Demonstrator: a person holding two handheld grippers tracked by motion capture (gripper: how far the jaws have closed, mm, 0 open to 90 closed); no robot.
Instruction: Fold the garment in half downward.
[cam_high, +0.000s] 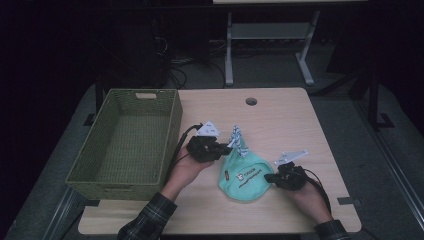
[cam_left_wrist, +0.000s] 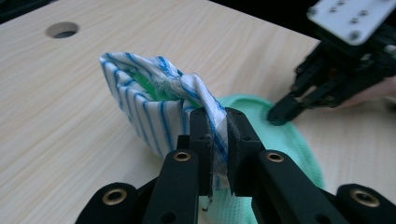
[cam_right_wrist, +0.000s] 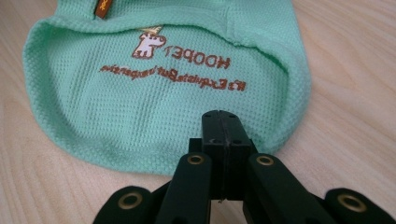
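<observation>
- Leaning in from the near edge of the table (cam_high: 300, 210), the person's two forearms in plaid sleeves (cam_high: 150, 220) each carry a black gripper.
- The right gripper (cam_high: 270, 178) lies low at the near right rim of the mint green knit garment (cam_high: 245, 180); its jaws are pressed flat together, tips over the hem, though I can't quite tell whether any cloth is caught between them.
- The garment lies flat on the wood, brown lettering and a small dog logo (cam_right_wrist: 148, 44) facing up.
- The left gripper (cam_high: 227, 148) pinches the blue-and-white striped cloth (cam_left_wrist: 154, 105) at the garment's far end, jaws narrow on the fabric, holding it bunched and raised off the table.
- Left of the hands stands a green woven basket (cam_high: 172, 130).
- Farther off, a round cable hole (cam_high: 251, 101) near the table's far edge.
</observation>
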